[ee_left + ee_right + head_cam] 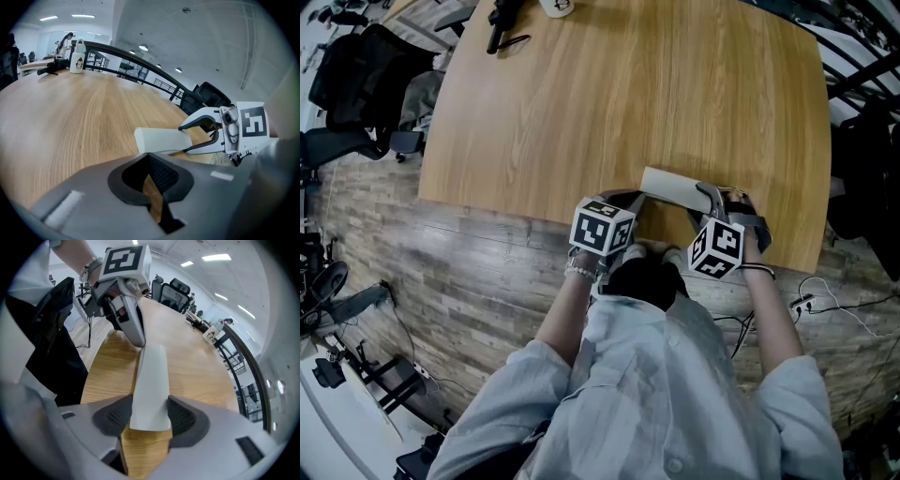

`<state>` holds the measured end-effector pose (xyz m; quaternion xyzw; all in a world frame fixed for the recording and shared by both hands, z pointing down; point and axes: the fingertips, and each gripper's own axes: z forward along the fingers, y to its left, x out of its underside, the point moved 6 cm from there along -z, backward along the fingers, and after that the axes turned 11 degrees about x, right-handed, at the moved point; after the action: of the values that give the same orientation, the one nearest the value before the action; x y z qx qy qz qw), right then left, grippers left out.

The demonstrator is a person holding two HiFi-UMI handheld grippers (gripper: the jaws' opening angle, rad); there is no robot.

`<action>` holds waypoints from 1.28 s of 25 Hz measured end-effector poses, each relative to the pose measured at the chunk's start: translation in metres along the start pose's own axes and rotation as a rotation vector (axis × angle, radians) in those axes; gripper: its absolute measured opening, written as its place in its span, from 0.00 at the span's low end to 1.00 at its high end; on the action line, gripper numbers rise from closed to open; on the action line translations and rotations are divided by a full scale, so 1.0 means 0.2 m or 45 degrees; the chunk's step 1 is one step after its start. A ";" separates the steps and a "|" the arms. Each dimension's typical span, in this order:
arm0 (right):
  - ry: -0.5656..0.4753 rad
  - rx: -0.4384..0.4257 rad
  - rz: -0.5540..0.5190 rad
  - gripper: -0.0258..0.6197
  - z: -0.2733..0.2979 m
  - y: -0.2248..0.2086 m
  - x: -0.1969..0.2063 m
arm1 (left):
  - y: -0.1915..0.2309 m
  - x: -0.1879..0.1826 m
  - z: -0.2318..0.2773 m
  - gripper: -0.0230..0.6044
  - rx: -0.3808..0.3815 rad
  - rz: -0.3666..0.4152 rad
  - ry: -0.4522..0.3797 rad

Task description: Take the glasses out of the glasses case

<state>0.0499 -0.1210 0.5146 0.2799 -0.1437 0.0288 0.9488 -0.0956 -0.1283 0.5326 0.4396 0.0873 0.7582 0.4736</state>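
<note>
A shut white glasses case (675, 187) lies flat on the wooden table (628, 94), close to its near edge. No glasses show. My right gripper (150, 402) stands open at its widest, and the right end of the case (150, 380) fills the gap between its pads (183, 416). From the left gripper view, the right gripper (183, 139) straddles the far end of the case (164, 139). My left gripper (150, 155) is shut on nothing, with its tips at the left end of the case. The head view has the left gripper (628, 198) and right gripper (719, 199) at either end of the case.
A white bottle (78, 57) and a black tool (506, 23) sit at the table's far end. Black chairs (356, 75) stand left of the table, and a dark railing (140, 63) runs behind it. Cables (811, 300) lie on the floor at the right.
</note>
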 end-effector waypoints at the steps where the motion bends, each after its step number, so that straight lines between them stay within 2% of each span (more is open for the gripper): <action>1: -0.003 -0.019 0.008 0.41 0.00 -0.01 0.00 | 0.00 0.00 0.00 0.04 0.001 0.000 0.000; 10: -0.036 -0.179 0.061 0.41 0.00 -0.05 0.00 | 0.00 0.00 0.00 0.04 -0.005 0.015 0.004; 17: -0.052 -0.352 0.160 0.41 -0.01 -0.13 0.01 | 0.00 0.01 0.00 0.04 -0.001 0.022 0.008; 22: -0.070 -0.430 0.223 0.40 -0.01 -0.19 0.02 | 0.00 0.01 0.01 0.04 -0.004 0.026 0.008; 28: -0.103 -0.369 0.267 0.32 -0.06 -0.24 0.01 | 0.00 0.01 0.00 0.04 -0.003 0.028 0.007; 32: -0.144 -0.309 0.322 0.11 -0.09 -0.29 0.00 | 0.01 0.00 0.00 0.04 -0.002 0.026 0.009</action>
<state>0.0624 -0.1603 0.4692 0.1442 -0.2332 0.1144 0.9548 -0.0964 -0.1284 0.5338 0.4373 0.0840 0.7646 0.4659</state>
